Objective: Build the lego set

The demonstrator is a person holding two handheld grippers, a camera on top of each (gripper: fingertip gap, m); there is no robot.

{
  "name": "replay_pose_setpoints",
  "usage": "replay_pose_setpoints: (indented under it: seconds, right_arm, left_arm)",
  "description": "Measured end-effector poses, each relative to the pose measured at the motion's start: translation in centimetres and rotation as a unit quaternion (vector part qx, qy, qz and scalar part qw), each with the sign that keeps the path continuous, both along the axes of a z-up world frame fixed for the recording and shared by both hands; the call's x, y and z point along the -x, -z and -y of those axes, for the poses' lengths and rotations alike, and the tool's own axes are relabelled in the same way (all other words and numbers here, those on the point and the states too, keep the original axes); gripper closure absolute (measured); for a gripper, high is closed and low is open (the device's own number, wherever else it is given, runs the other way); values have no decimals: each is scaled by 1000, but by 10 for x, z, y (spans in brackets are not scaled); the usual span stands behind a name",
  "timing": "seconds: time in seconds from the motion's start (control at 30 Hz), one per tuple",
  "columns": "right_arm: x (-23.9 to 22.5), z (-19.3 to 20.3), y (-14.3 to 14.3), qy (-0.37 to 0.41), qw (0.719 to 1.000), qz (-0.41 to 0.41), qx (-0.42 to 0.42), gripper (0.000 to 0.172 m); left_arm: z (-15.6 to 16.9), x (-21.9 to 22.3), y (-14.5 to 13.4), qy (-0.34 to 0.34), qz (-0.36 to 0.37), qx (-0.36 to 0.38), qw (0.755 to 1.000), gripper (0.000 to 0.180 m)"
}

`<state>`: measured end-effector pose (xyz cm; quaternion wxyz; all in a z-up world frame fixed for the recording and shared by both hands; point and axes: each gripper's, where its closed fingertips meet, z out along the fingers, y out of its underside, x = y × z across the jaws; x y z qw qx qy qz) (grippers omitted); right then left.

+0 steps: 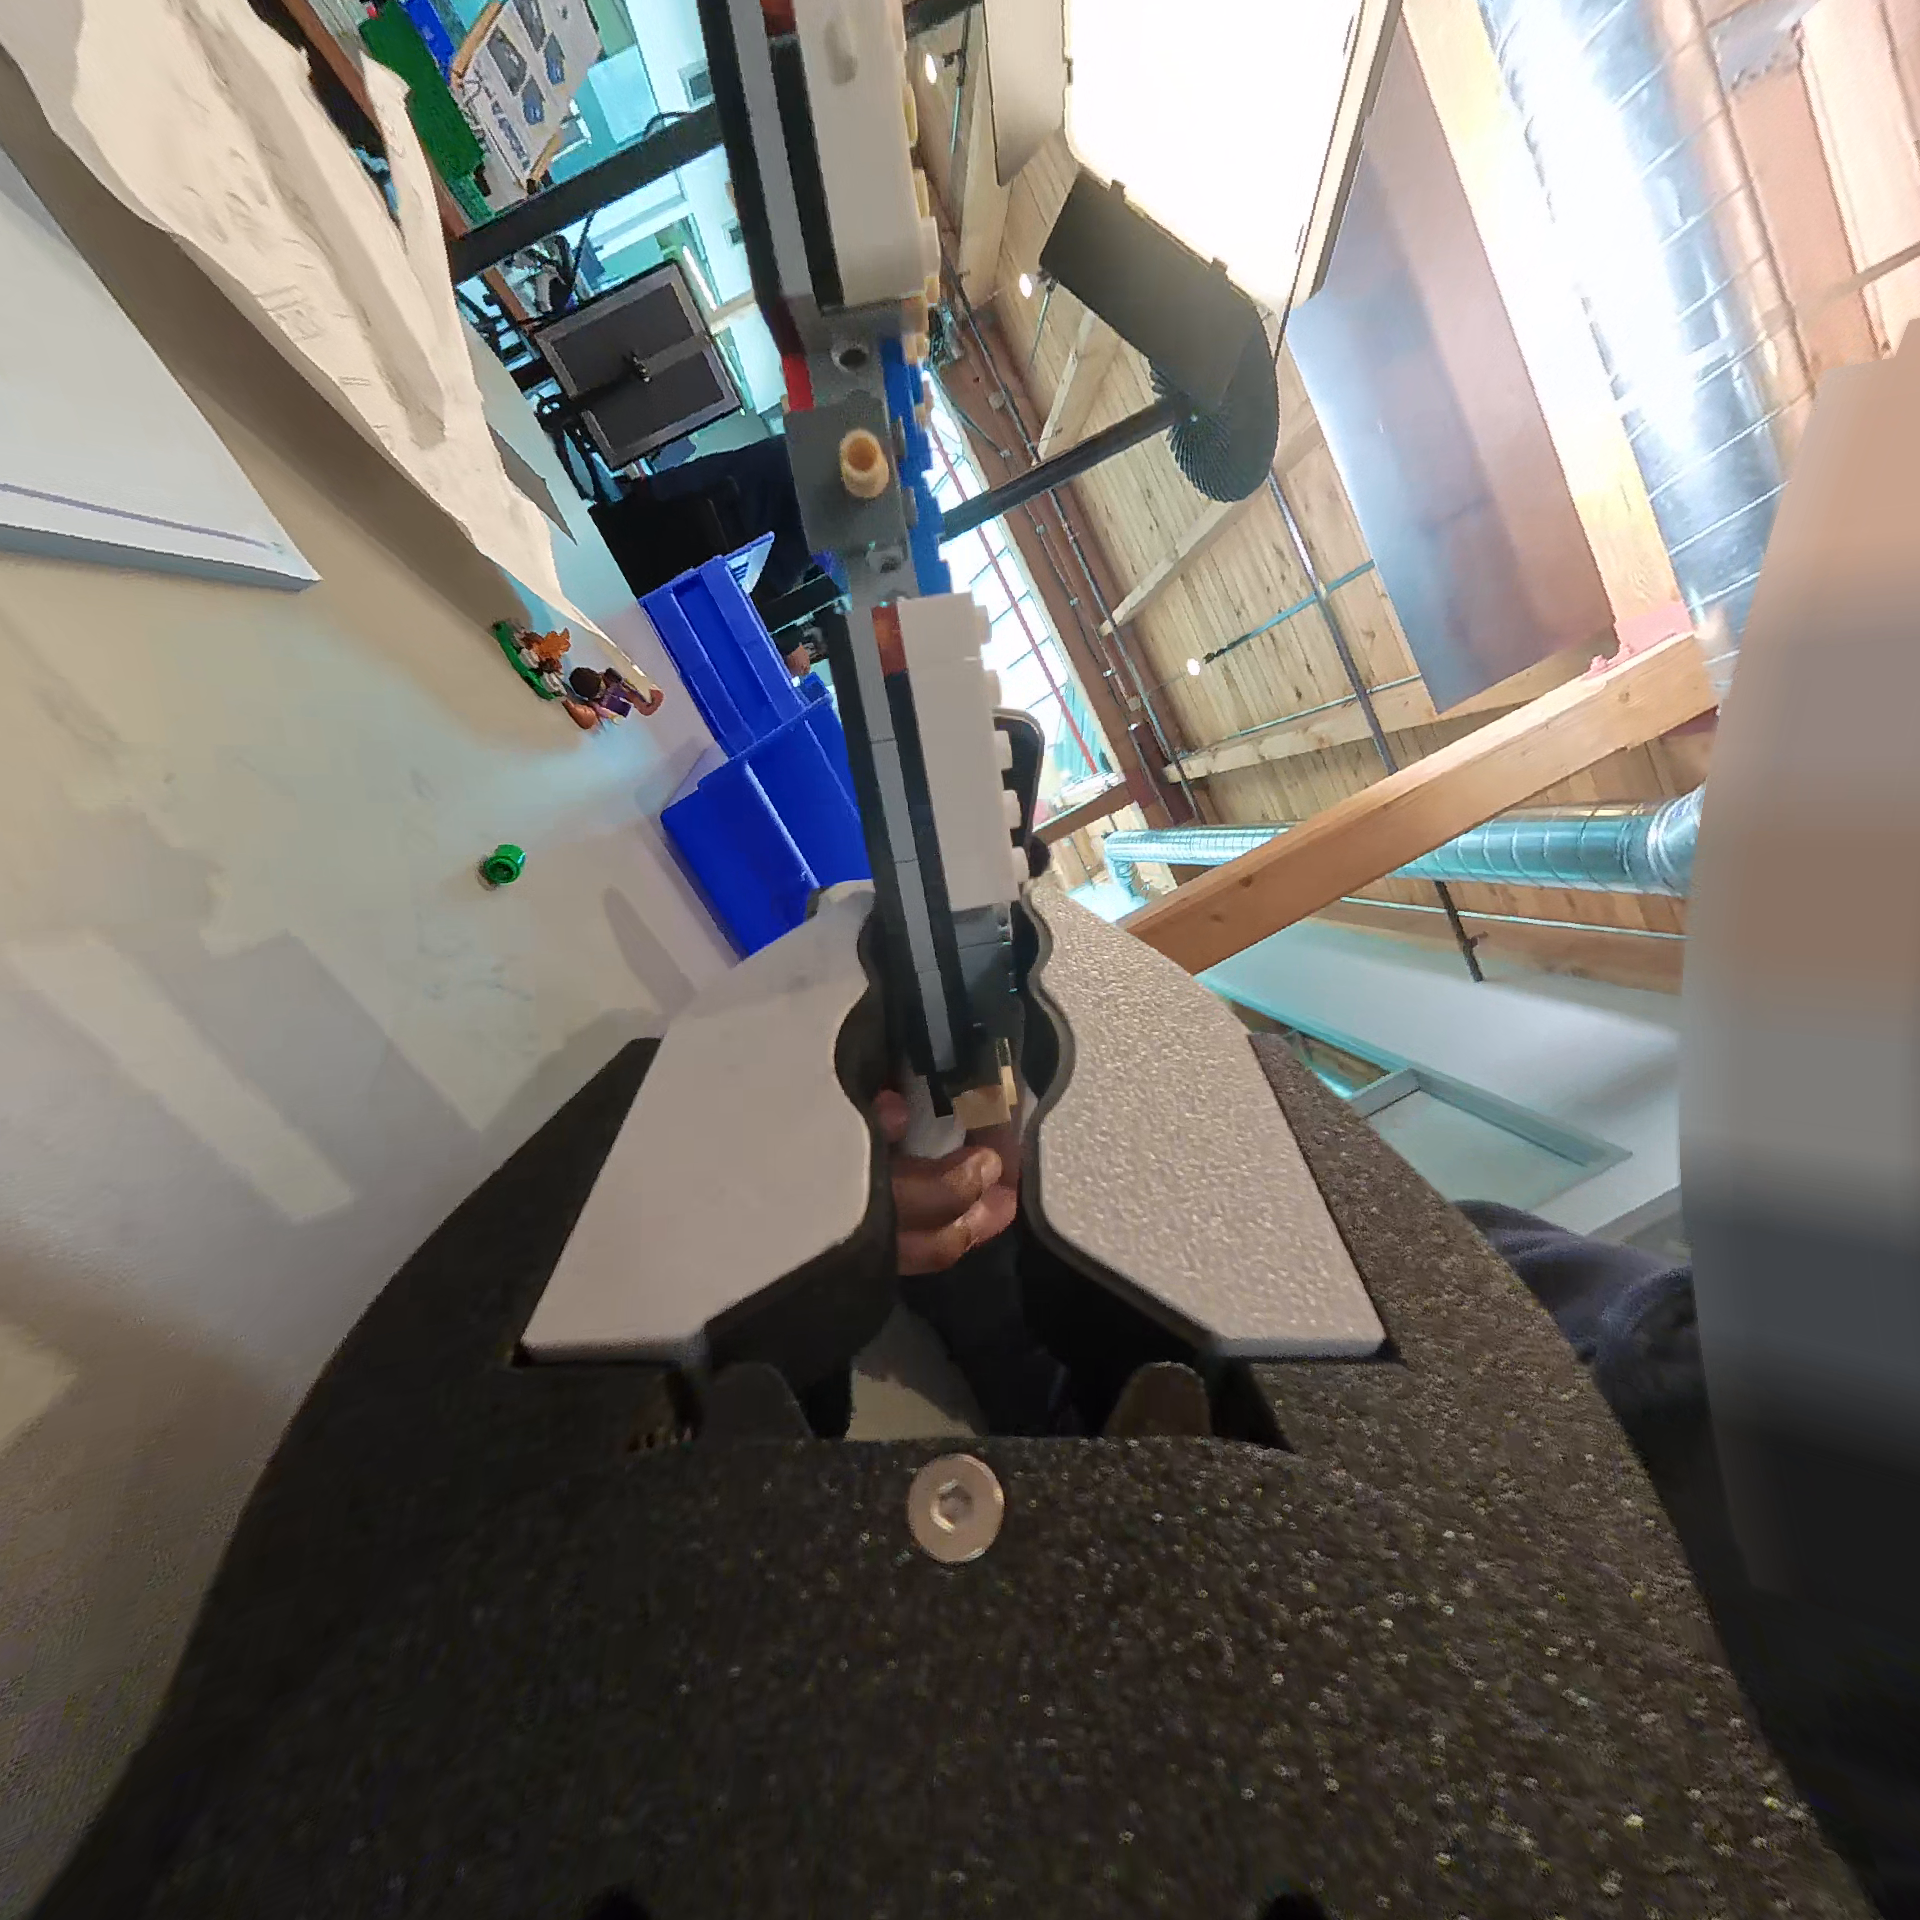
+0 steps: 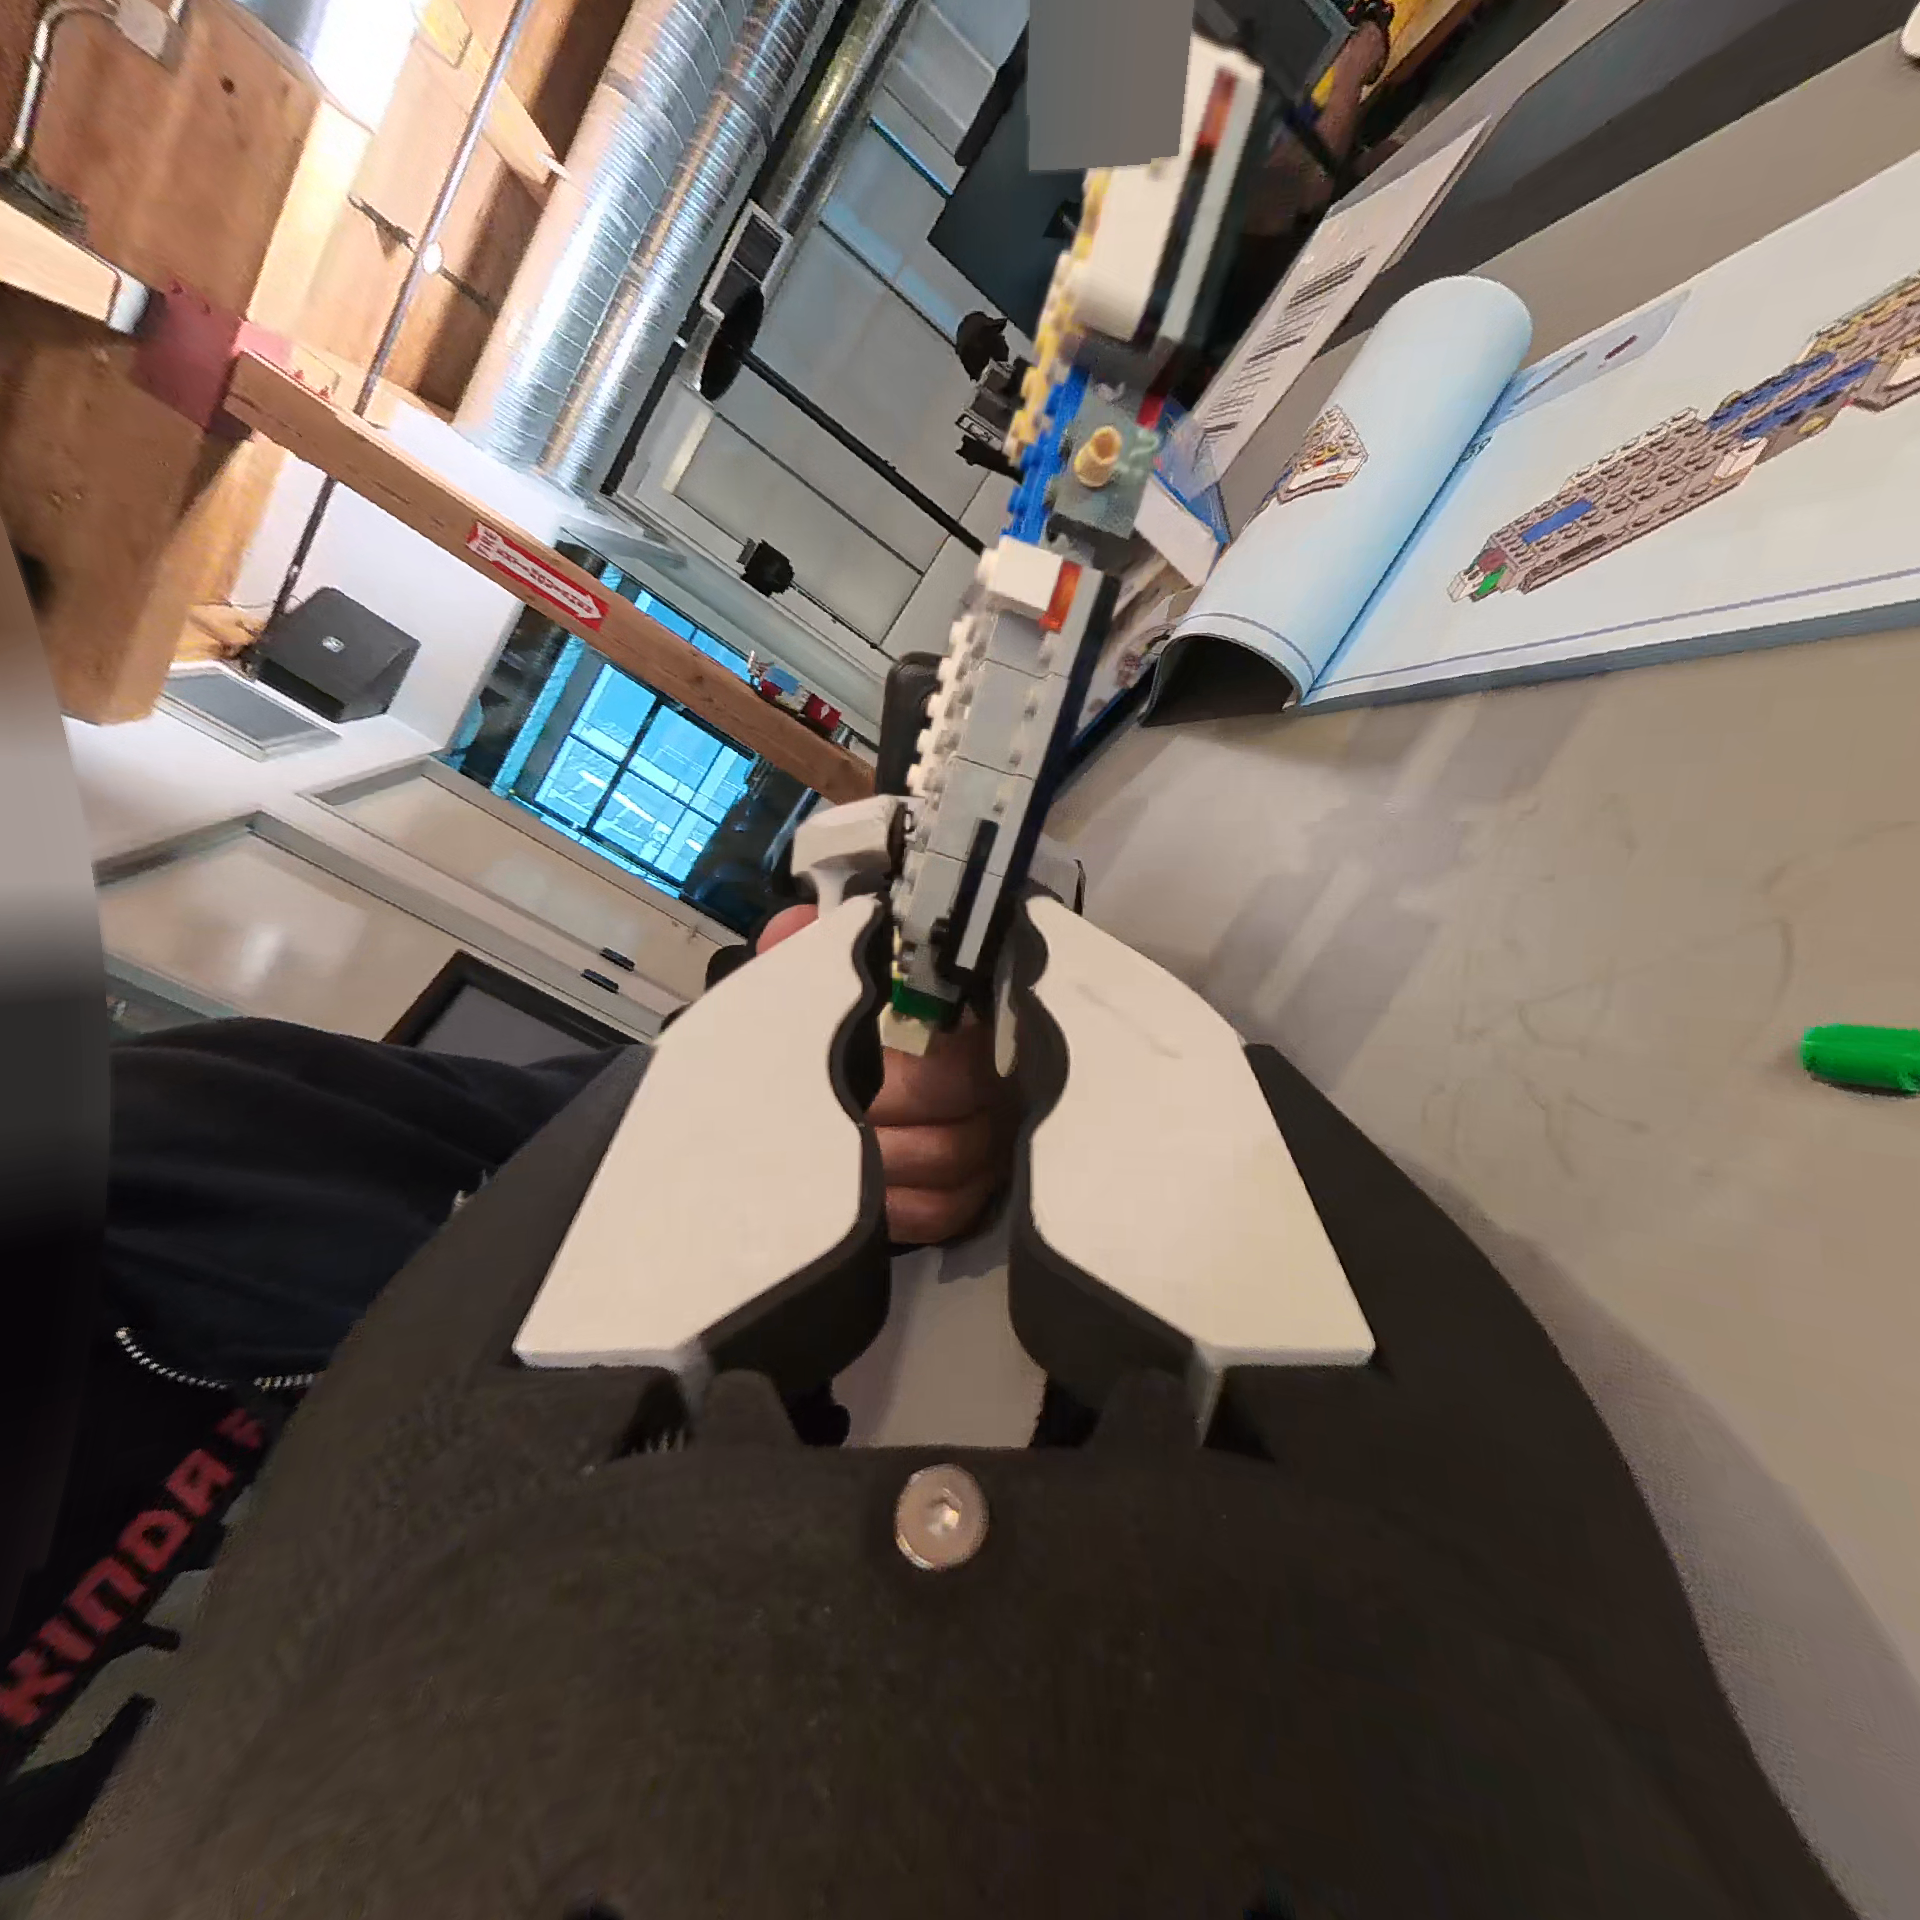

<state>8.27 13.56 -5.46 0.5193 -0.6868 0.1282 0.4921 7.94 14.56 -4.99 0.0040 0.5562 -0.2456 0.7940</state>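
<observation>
The brick model [image 1: 935,790] is a long, narrow assembly of white, grey, black and blue toy bricks. I hold it clear of the table, one end in each of my two grippers.

1. Left gripper [image 1: 940,940]: my jaws are closed on one end of the model. Both fingers [image 1: 748,1091] bear against its black-and-white edge. A hand [image 1: 951,1195] shows behind the jaws.

2. Right gripper [image 2: 940,935]: my jaws are clamped on the other end of the model [image 2: 997,748], where a small green piece sits at the tip. Both fingers [image 2: 1143,1122] press on its sides. The tips of the other gripper show just beyond my own, closed on the same assembly.

3. Model body: beyond the jaws it runs away from both cameras. A tan peg [image 1: 864,457] projects from a grey block with blue bricks alongside; a larger white section lies farther out.

4. Table [image 2: 1455,935]: a green cylindrical piece [image 2: 1860,1058] lies near the right gripper. An open instruction booklet [image 2: 1558,499] lies farther off.

5. Left view, table side: a small green round piece [image 1: 502,862] lies alone. Past it stand small toy figures [image 1: 582,675] and blue storage bins [image 1: 748,769].

6. Background: wooden beams and a silver duct [image 1: 1455,842] overhead.
</observation>
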Motion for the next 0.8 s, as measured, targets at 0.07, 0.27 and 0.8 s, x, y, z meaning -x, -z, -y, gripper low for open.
replay_pose_setpoints:
  seconds: [0.07,0.27,0.8]
  right_arm:
    - [-1,1,-1,-4,1000,-12,0,150]
    - [-1,4,-7,-21,1000,-16,-15,152]
    - [3,7,-4,-46,998,21,-26,152]
  left_arm:
    - [2,0,1,2,-3,-16,1000,159]
    - [8,1,0,33,-9,-81,996,157]
    - [13,3,6,95,-32,-50,994,157]
